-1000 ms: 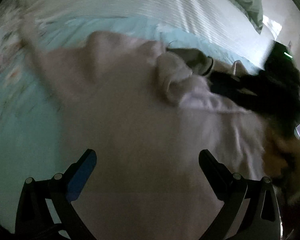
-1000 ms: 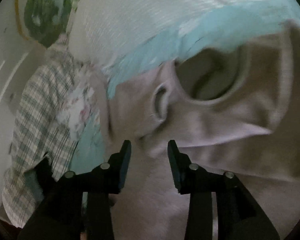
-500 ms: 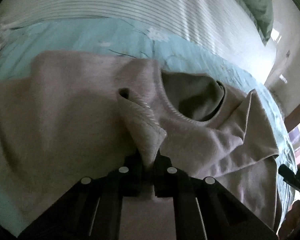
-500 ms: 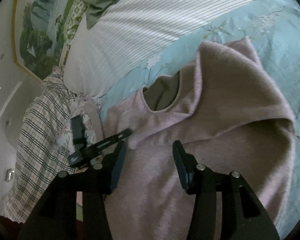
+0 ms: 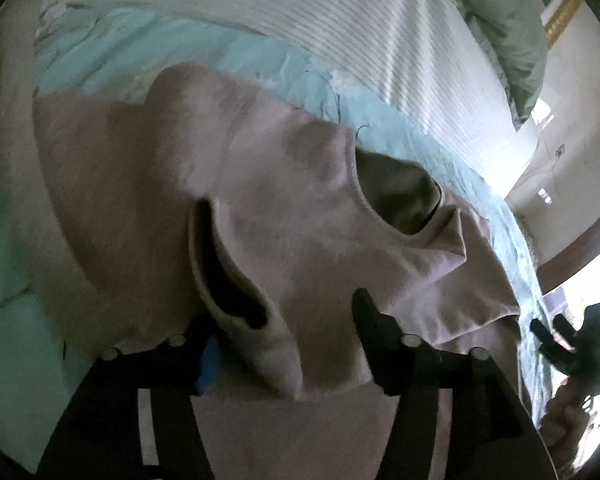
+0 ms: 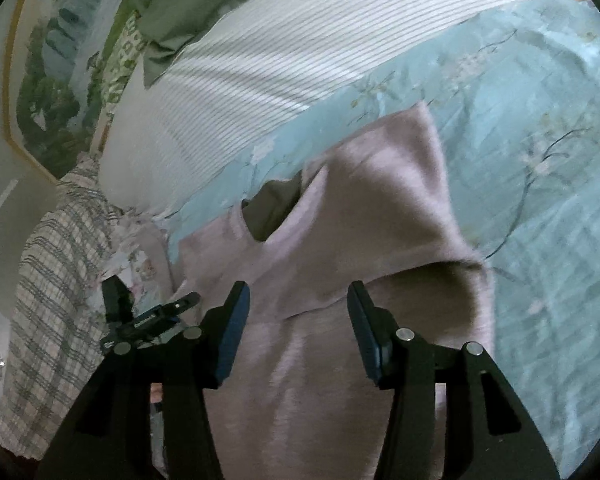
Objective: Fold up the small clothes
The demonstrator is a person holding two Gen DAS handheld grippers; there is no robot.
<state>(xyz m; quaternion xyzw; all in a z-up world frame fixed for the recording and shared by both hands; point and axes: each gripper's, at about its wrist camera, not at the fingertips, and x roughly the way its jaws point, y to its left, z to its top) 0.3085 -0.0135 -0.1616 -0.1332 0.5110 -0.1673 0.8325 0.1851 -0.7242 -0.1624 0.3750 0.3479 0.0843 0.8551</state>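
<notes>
A small pale pink sweater point(image 5: 284, 200) lies on a light blue floral bedspread point(image 5: 236, 56), neck opening point(image 5: 396, 196) facing the pillow. One sleeve is folded in over the body; its cuff point(image 5: 236, 280) lies between the fingers of my left gripper point(image 5: 284, 328), which is open. In the right wrist view the same sweater point(image 6: 372, 208) has its other sleeve folded over the body. My right gripper point(image 6: 296, 308) is open and empty just above the sweater's body. The left gripper also shows at the left of the right wrist view point(image 6: 148, 312).
A white striped pillow point(image 6: 292, 72) lies beyond the sweater, with a green pillow point(image 6: 188, 4) behind it. A plaid cloth point(image 6: 52, 280) hangs at the bed's left side. The bedspread point(image 6: 540, 184) stretches to the right. The right gripper shows at the right edge of the left wrist view point(image 5: 572, 344).
My left gripper was shut on the sleeve cuff half a second ago and is now open, with the cuff lying between its fingers. My right gripper has opened wider and pulled back slightly.
</notes>
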